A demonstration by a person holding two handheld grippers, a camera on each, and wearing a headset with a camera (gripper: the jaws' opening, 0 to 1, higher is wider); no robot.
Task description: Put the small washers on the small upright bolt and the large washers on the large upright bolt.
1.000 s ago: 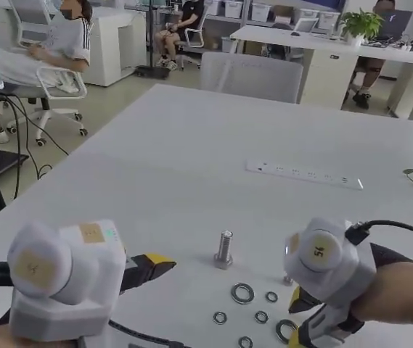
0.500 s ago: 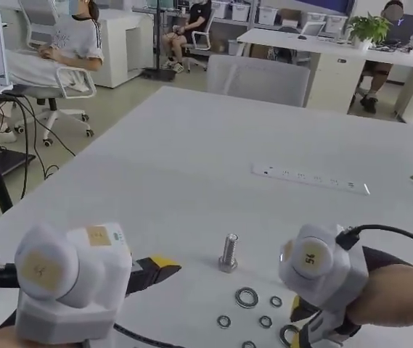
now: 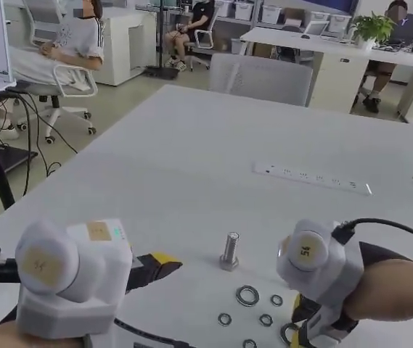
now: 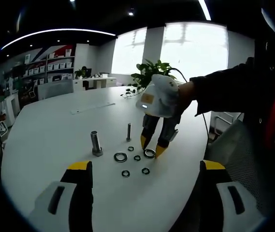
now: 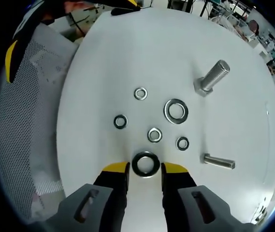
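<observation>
The large bolt (image 3: pixel 229 251) (image 5: pixel 209 79) stands upright mid-table; the thin small bolt (image 4: pixel 128 131) (image 5: pixel 219 162) stands near it. Several small washers (image 5: pixel 154 135) and one large washer (image 5: pixel 176 110) lie flat in front of them. My right gripper (image 5: pixel 145 169) (image 4: pixel 152 149) points down at the table, open, its yellow fingertips (image 5: pixel 117 168) on either side of a second large washer (image 5: pixel 145 164) (image 4: pixel 149 153) that lies flat. My left gripper (image 4: pixel 145 165) (image 3: pixel 155 264) hovers to the left, open wide with nothing in it.
A white power strip (image 3: pixel 311 178) lies farther back on the white table (image 3: pixel 177 159). A grey chair back (image 3: pixel 260 76) stands at the far edge. People sit at desks beyond. A mesh chair (image 5: pixel 36 111) is beside the table's near edge.
My right gripper has edged left and down so its fingertips straddle the large washer. The left gripper has held still. The head camera has shifted slightly.
</observation>
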